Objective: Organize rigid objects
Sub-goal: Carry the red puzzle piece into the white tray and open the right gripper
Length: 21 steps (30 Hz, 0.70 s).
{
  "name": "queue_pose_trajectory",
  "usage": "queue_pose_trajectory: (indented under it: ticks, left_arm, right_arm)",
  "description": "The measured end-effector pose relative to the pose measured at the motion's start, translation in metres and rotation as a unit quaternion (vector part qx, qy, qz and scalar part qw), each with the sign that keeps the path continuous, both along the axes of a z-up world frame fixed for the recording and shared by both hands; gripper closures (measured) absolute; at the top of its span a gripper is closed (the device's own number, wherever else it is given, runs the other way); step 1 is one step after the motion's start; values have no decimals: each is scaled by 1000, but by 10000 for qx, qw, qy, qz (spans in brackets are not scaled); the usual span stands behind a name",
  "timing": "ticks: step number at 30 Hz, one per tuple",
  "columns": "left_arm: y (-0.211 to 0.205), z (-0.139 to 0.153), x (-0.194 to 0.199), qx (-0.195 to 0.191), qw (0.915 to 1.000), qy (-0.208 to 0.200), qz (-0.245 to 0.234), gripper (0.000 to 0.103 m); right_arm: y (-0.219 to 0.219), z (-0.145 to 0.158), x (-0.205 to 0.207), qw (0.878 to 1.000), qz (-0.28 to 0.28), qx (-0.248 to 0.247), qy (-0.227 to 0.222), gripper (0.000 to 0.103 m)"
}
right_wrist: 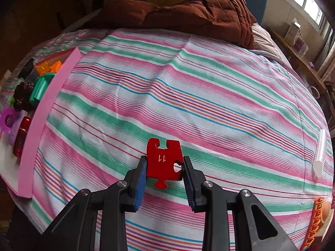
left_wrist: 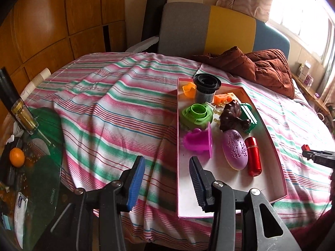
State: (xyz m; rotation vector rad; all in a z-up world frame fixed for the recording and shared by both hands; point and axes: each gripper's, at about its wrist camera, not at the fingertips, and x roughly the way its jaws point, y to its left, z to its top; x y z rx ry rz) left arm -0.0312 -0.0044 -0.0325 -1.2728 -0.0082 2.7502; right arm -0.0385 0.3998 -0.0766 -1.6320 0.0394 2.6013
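the right tool (right_wrist: pixel 164 168) is clamped on a red puzzle piece (right_wrist: pixel 164 163) marked with a number, pads pressing its two side edges, the piece standing up between them above the striped bed sheet (right_wrist: pixel 188 87). the tool points steeply down at the bed, well apart from the pink tray (right_wrist: pixel 35 125), which lies toward the bed's left side in this view. in the left wrist view the same tool shows as a small dark tip with red at the far right (left_wrist: pixel 314 154), off the tray's right rim.

the left tool (left_wrist: pixel 167 179) holds nothing; its jaws stand apart, one blue pad over the sheet and the other over the tray's near left corner. it tilts downward, hovering at the near end of the tray (left_wrist: pixel 278 167).

a good share looks sorted already: inside the tray sit a red cylinder (left_wrist: pixel 254 156), a purple oval case (left_wrist: pixel 234 150), a magenta cup (left_wrist: pixel 199 143), a green round piece (left_wrist: pixel 197 115), a dark brown figure (left_wrist: pixel 232 116), a green comb-like piece (left_wrist: pixel 249 113), a black cylinder (left_wrist: pixel 206 87) and orange pieces (left_wrist: pixel 223 98).

left to do, by my reading: the puzzle piece must reach the tray, and a clear tube (right_wrist: pixel 320 150) and an orange toothed piece (right_wrist: pixel 316 219) lie at the bed's right edge, outside it.
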Motion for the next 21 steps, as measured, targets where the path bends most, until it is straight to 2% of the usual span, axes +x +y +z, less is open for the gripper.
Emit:
queue_pose_trajectory:
  ticks: [5,9,15,21]
  left_arm:
    - [-2,-3,0,7,10000,-34,30,57]
    - [-3,-2,1,22,10000,1,36,56]
    - [-10,-3,1,74,9999,-19,116,54]
    - [-20,-5,1,104,9997,-34,216,54]
  right_arm:
    - [-59,33,3,9951,658,-538,499,71]
    - [-128,52,1,9828,1473,-853,721,71]
    - [-215,49,-4,9643,2328,-1102,613,71]
    - [-264,28,-13,9547,2727,-1160,250,71]
